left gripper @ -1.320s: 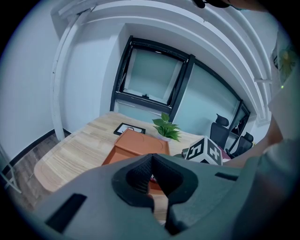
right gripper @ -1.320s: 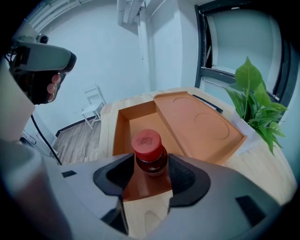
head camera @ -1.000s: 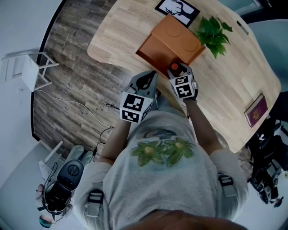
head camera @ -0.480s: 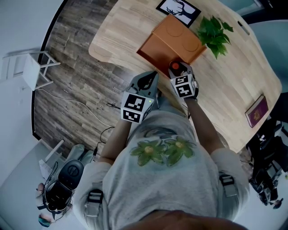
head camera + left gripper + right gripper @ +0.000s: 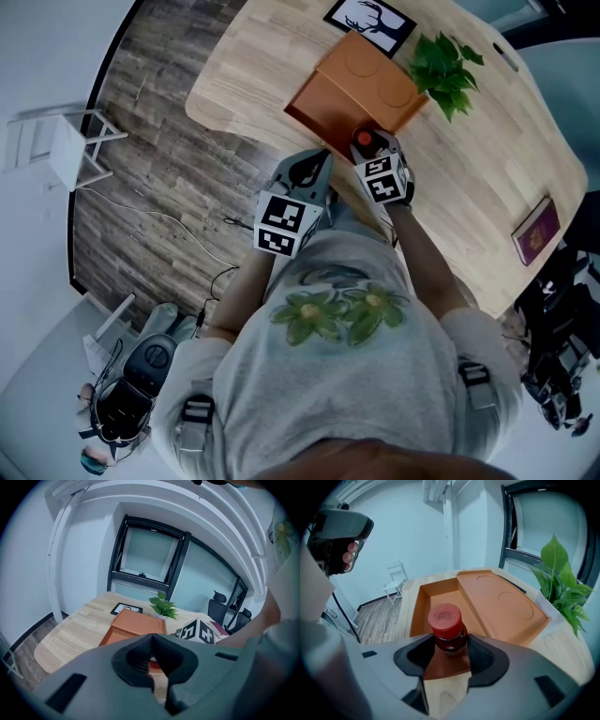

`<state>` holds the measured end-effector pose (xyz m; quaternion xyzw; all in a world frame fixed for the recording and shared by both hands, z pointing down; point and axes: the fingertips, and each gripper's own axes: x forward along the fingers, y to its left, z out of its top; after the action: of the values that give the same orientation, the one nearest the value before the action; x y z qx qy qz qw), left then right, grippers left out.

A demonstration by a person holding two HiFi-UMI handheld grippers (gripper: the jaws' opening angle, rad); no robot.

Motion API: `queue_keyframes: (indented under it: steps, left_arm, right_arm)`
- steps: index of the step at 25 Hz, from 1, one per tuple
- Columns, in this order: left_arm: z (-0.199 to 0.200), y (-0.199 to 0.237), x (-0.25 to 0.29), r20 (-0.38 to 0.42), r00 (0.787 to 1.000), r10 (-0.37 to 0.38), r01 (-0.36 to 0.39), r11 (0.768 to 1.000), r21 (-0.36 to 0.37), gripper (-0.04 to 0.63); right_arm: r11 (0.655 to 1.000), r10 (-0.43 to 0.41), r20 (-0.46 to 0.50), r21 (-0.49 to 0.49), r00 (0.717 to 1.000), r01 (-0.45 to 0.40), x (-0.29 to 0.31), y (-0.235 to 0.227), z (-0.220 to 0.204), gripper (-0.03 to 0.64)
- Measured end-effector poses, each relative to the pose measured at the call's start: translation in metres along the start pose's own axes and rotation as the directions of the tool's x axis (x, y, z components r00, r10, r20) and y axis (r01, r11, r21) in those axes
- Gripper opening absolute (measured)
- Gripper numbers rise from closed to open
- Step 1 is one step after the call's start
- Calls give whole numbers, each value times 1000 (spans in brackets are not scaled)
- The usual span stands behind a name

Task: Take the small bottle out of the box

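An orange box (image 5: pixel 323 111) lies open on the wooden table (image 5: pixel 487 159), its lid (image 5: pixel 373 75) folded back beside the tray. My right gripper (image 5: pixel 373 155) is shut on a small brown bottle (image 5: pixel 364 141) with a red cap, at the near end of the tray. In the right gripper view the pads clamp the bottle (image 5: pixel 446 631) below its cap, and the tray (image 5: pixel 436 597) behind it holds nothing. My left gripper (image 5: pixel 305 171) hangs shut and empty just off the table's near edge, beside the right one. Its jaws (image 5: pixel 150 660) point toward the box (image 5: pixel 133 625).
A potted green plant (image 5: pixel 445 67) stands right of the box, and a framed deer picture (image 5: pixel 370 21) lies behind it. A dark red booklet (image 5: pixel 532 232) sits near the table's right edge. A white chair (image 5: pixel 61 145) and cables are on the wood floor at left.
My left gripper has drifted slightly to the right. The right gripper and the bottle stay almost where they were.
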<state>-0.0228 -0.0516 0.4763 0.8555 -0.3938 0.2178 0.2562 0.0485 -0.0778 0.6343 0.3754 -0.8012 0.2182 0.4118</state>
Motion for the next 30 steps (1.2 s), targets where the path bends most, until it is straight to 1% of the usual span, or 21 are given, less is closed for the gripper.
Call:
queue_keyframes:
  steps: [5,22,30]
  left_arm:
    - [7,-2,-2,18,1000,-1,1,1000,-3,8]
    - [7,-1,-5,25,1000,1,-1,1000,3,8]
    - [8,-4,-5,24,1000,-5,4,1000,9,8]
  right_arm:
    - [1000,5,-5,5,1000,-5,0,1,-1,215]
    - [1000,5,13,26,1000,-5,-7,0,-3,213]
    - [999,9,30,41,1000,-10,-14,1,3,213]
